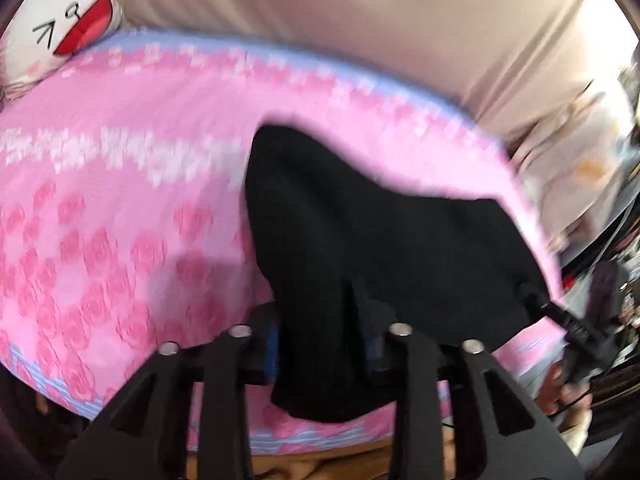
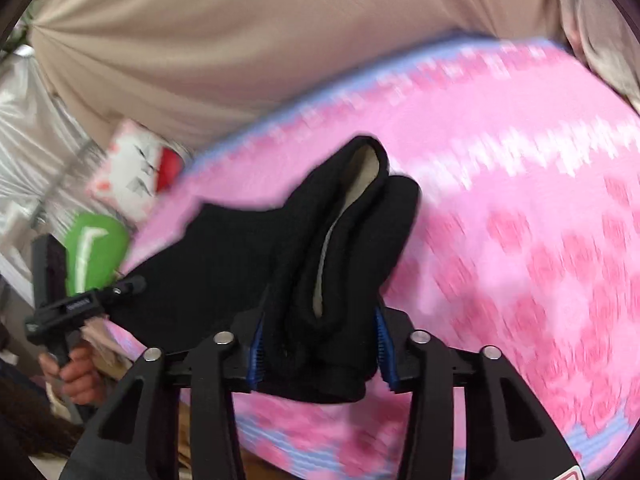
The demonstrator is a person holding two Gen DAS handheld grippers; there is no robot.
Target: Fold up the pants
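Items counted: one pair of black pants; one pink rose-print bed cover; two cushions, one white with a drawn face and one green; one beige curtain; two handheld grippers; one visible hand.

Pants: bunched in thick folds, draped over the near edge of the bed cover and spanning between the two grippers. A pale lining shows inside one fold in the right wrist view. From the left wrist view the mass spreads from 6 o'clock toward 3 o'clock.

Left gripper: jaws partly apart, with a thick wad of pants filling the gap and blue pads pressed against it on both sides. In the right wrist view it appears at 9 o'clock, held by the hand.

Right gripper: jaws partly apart, clamped on a rolled bundle of pants; blue pads bear on both flanks.

Cushions: white at 11 o'clock in the left wrist view; green at 9 o'clock in the right.

Containers: not discernible.
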